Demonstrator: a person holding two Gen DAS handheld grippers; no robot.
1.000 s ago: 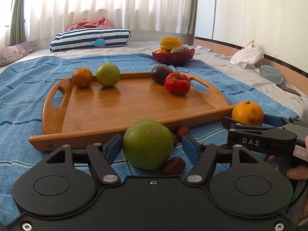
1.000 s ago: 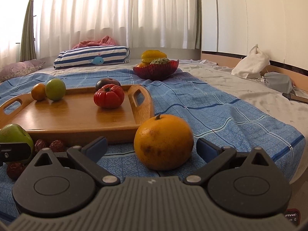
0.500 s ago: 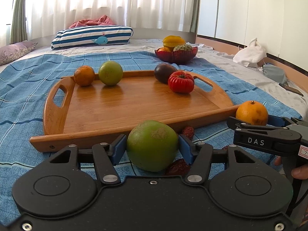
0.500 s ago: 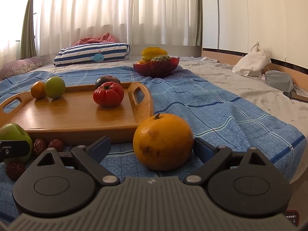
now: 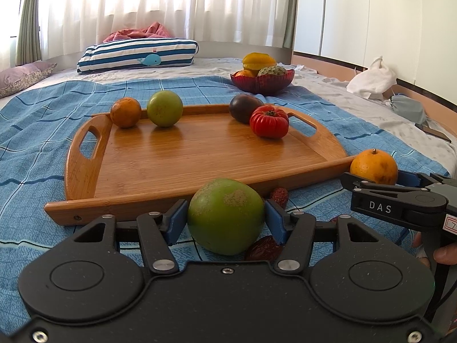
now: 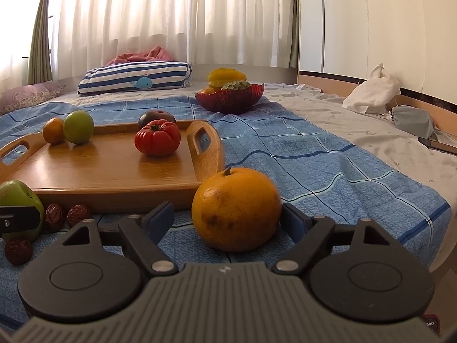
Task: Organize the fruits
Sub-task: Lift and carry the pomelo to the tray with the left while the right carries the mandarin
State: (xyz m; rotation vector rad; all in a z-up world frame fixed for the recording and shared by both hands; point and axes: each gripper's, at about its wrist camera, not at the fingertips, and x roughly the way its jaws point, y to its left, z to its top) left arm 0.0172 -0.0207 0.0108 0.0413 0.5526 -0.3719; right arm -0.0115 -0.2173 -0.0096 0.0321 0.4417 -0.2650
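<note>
1. We had the green fruit (image 5: 225, 215), bottom centre before the wooden tray (image 5: 200, 154), clamped in the left gripper (image 5: 224, 223).
2. Our right gripper (image 6: 228, 221) was closing round the orange (image 6: 235, 208), its left pad apart.
3. The step looked like grasping; next, lifting both onto the tray.

Bright daylight glows through the white curtains (image 5: 160, 8), glare washing them out; sharp focus, edges bowed by fisheye.

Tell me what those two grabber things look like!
Each gripper is black plastic with two round discs, silver screws and blue pads on its fingers. The left gripper has a smooth black body. The right gripper has a ribbed grey body, and its side shows white letters "DAS" and a small white label. A bare fingertip shows beside its handle; no sleeve is visible.
</note>
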